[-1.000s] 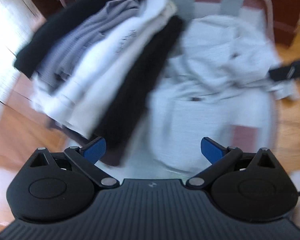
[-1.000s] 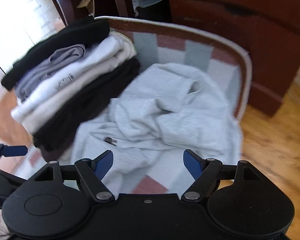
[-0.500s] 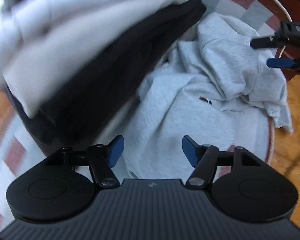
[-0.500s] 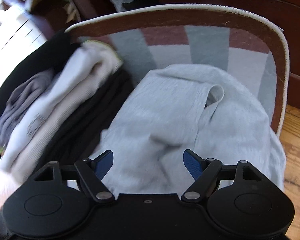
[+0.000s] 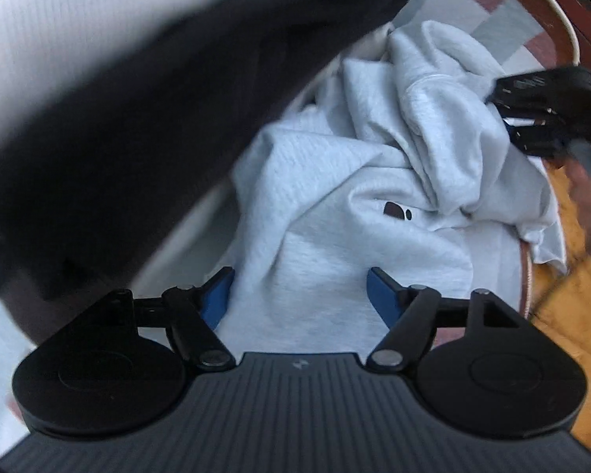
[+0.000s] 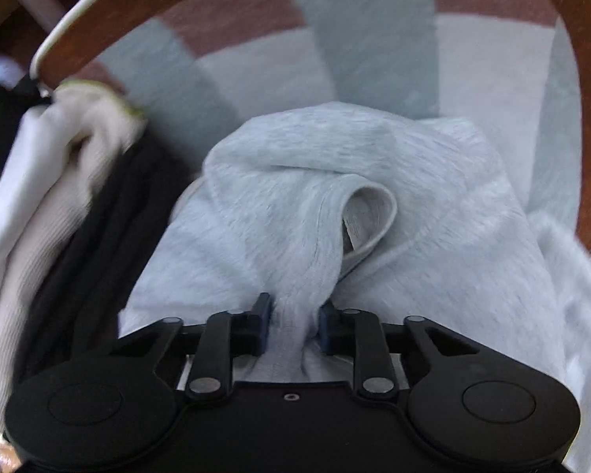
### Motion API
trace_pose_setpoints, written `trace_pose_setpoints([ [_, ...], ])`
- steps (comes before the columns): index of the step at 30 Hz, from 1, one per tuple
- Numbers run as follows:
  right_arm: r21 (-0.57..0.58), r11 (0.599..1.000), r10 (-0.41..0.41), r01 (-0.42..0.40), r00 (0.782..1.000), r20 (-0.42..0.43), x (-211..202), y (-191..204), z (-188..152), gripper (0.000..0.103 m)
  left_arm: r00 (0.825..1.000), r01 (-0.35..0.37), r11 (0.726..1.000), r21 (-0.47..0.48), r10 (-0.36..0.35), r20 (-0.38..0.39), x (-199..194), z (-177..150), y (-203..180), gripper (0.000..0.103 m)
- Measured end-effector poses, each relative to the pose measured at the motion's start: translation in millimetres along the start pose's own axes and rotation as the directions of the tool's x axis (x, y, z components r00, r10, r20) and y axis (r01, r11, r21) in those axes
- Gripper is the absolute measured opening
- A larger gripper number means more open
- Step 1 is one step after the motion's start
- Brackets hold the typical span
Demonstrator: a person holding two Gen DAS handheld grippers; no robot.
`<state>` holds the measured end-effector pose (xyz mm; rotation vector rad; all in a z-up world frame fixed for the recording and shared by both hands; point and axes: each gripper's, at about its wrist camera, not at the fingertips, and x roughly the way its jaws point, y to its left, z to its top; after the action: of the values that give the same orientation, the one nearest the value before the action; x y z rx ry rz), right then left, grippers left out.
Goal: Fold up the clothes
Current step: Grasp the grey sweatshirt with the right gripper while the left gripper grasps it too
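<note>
Checked mat (image 6: 256, 71) under everything; folded stack (image 6: 39, 205) on it beside crumpled grey sweatshirt (image 6: 279, 213). Right gripper (image 6: 293, 329) pinches a sweatshirt fold by the collar. Left gripper (image 5: 299, 295) spread wide, low over its hem.

So what everything's sitting on is this checked mat (image 6: 256, 75), squares of grey-blue, dusty red and off-white, with a brown border (image 6: 110, 12) and pale piping round the rounded far corners. It's laid on a wooden floor (image 5: 571, 315), orange-brown boards showing past the right edge. Directly on the mat: a crumpled light grey sweatshirt (image 6: 279, 205) taking up the middle and spilling over the right edge, and a stack of folded clothes (image 6: 39, 213) along the left side, touching the sweatshirt. Bottom of the stack is a black garment (image 5: 145, 126), with ribbed whitish pieces on top. The mat's far end stays bare.
</note>
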<state>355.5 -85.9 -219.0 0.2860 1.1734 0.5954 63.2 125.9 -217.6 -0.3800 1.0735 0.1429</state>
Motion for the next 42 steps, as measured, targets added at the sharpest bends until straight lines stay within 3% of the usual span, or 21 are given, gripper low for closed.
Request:
trace_pose_setpoints([
  [3, 0.019, 0.992, 0.124, -0.123, 0.99, -0.062, -9, 3, -17, 0.024, 1.0, 0.021, 0.998, 0.058, -0.02, -0.022, 9, 0, -3, 0.067],
  [6, 0.061, 0.952, 0.306, -0.3, 0.932, -0.194, -17, 7, -41, 0.021, 0.998, 0.062, 0.991, 0.122, -0.064, 0.007, 2, 0, -19, 0.065],
  [7, 0.08, 0.936, 0.353, -0.344, 0.905, -0.236, -20, 8, -50, 0.02, 0.996, 0.081, 0.988, 0.134, -0.085, 0.022, -2, -1, -23, 0.065],
  [8, 0.082, 0.931, 0.364, -0.355, 0.895, -0.256, -23, 9, -56, 0.02, 0.995, 0.084, 0.986, 0.144, -0.091, 0.042, -6, -1, -27, 0.065],
  [9, 0.054, 0.94, 0.338, -0.336, 0.906, -0.256, -30, 12, -60, 0.02, 0.994, 0.076, 0.985, 0.154, -0.086, 0.062, -11, -2, -31, 0.065],
  [11, -0.047, 0.966, 0.24, -0.255, 0.949, -0.203, -47, 17, -62, 0.024, 0.996, 0.034, 0.987, 0.16, -0.047, 0.081, -15, -1, -34, 0.065],
  [13, -0.117, 0.977, 0.169, -0.181, 0.98, -0.103, -66, 18, -59, 0.031, 0.995, -0.029, 0.987, 0.16, 0.014, 0.094, -17, 0, -35, 0.067],
  [14, -0.13, 0.981, 0.141, -0.145, 0.989, -0.043, -75, 18, -54, 0.047, 0.994, -0.081, 0.984, 0.156, 0.068, 0.088, -16, 2, -35, 0.07],
  [16, -0.142, 0.987, 0.082, -0.07, 0.994, 0.078, -91, 16, -46, 0.069, 0.988, -0.156, 0.981, 0.113, 0.154, 0.021, -9, 4, -27, 0.076],
  [18, -0.127, 0.992, 0.02, 0.0, 0.988, 0.152, -94, 7, -34, 0.073, 0.978, -0.188, 0.98, 0.058, 0.192, -0.084, 0, 6, -15, 0.081],
  [20, -0.074, 0.997, 0.022, -0.012, 0.99, 0.138, -82, 0, -35, 0.079, 0.982, -0.122, 0.992, -0.04, 0.114, -0.15, 4, 4, 0, 0.081],
  [23, 0.009, 0.999, 0.035, -0.036, 0.993, 0.111, -64, -10, -38, 0.079, 0.983, -0.05, 0.987, -0.154, 0.022, -0.18, 6, 3, 13, 0.081],
  [25, 0.064, 0.997, 0.045, -0.051, 0.995, 0.094, -52, -16, -41, 0.079, 0.984, -0.065, 0.99, -0.122, 0.044, -0.171, 11, 9, 8, 0.081],
  [28, 0.147, 0.987, 0.061, -0.071, 0.996, 0.069, -34, -25, -44, 0.079, 0.988, -0.031, 0.994, -0.109, 0.014, -0.152, 22, 18, -1, 0.081],
  [30, 0.203, 0.976, 0.073, -0.082, 0.996, 0.053, -22, -32, -47, 0.057, 0.991, -0.015, 0.992, -0.125, -0.002, -0.133, 28, 21, -3, 0.087],
  [31, 0.23, 0.969, 0.079, -0.088, 0.996, 0.045, -16, -35, -48, 0.053, 0.995, -0.006, 0.993, -0.121, -0.006, -0.097, 28, 22, -6, 0.087],
  [32, 0.257, 0.962, 0.086, -0.093, 0.996, 0.038, -10, -38, -49, 0.045, 0.995, 0.032, 0.996, -0.084, -0.04, -0.092, 29, 24, -11, 0.078],
  [33, 0.284, 0.954, 0.093, -0.098, 0.995, 0.031, -4, -41, -50, 0.041, 0.993, 0.07, 0.996, -0.047, -0.074, -0.088, 29, 25, -16, 0.047],
  [35, 0.311, 0.943, 0.121, -0.118, 0.993, 0.007, 4, -43, -55, 0.034, 0.981, 0.171, 0.985, -0.009, -0.171, -0.093, 32, 29, -28, 0.009],
  [37, 0.302, 0.941, 0.169, -0.152, 0.985, -0.03, 4, -38, -61, 0.033, 0.967, 0.241, 0.97, -0.01, -0.241, -0.076, 34, 30, -37, 0.009],
  [42, 0.285, 0.928, 0.284, -0.24, 0.951, -0.123, 7, -26, -78, 0.032, 0.971, 0.237, 0.97, 0.06, -0.237, -0.019, 34, 30, -53, 0.008],
])
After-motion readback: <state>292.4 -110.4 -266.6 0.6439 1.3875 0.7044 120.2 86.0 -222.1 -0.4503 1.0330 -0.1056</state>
